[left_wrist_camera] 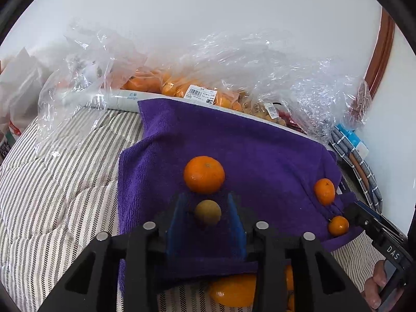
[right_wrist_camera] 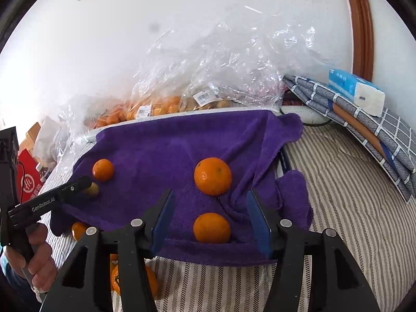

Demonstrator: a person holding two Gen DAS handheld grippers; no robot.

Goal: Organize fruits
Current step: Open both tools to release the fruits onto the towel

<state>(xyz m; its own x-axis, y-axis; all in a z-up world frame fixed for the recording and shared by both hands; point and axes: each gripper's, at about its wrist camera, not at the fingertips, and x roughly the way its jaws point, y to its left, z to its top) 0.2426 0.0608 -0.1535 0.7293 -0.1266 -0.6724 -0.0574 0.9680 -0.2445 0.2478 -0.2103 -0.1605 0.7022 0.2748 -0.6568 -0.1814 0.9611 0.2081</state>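
Note:
A purple towel (left_wrist_camera: 260, 150) (right_wrist_camera: 169, 145) lies on the striped bed. My left gripper (left_wrist_camera: 207, 200) is open around a small tan round fruit (left_wrist_camera: 208, 212), pads apart from it; that fruit shows in the right wrist view (right_wrist_camera: 92, 189). An orange (left_wrist_camera: 204, 174) (right_wrist_camera: 103, 169) sits just beyond it. My right gripper (right_wrist_camera: 209, 193) is open with a small orange (right_wrist_camera: 212, 227) (left_wrist_camera: 338, 225) between its fingers, not gripped. A bigger orange (right_wrist_camera: 212, 176) (left_wrist_camera: 324, 191) lies just past the tips.
Clear plastic bags of oranges (left_wrist_camera: 182, 88) (right_wrist_camera: 156, 109) line the wall behind the towel. Loose oranges (left_wrist_camera: 234, 290) (right_wrist_camera: 135, 280) lie off the towel's near edge. Folded checked cloth and a tissue pack (right_wrist_camera: 356, 91) are at the right. A red box (right_wrist_camera: 27, 182) is at the left.

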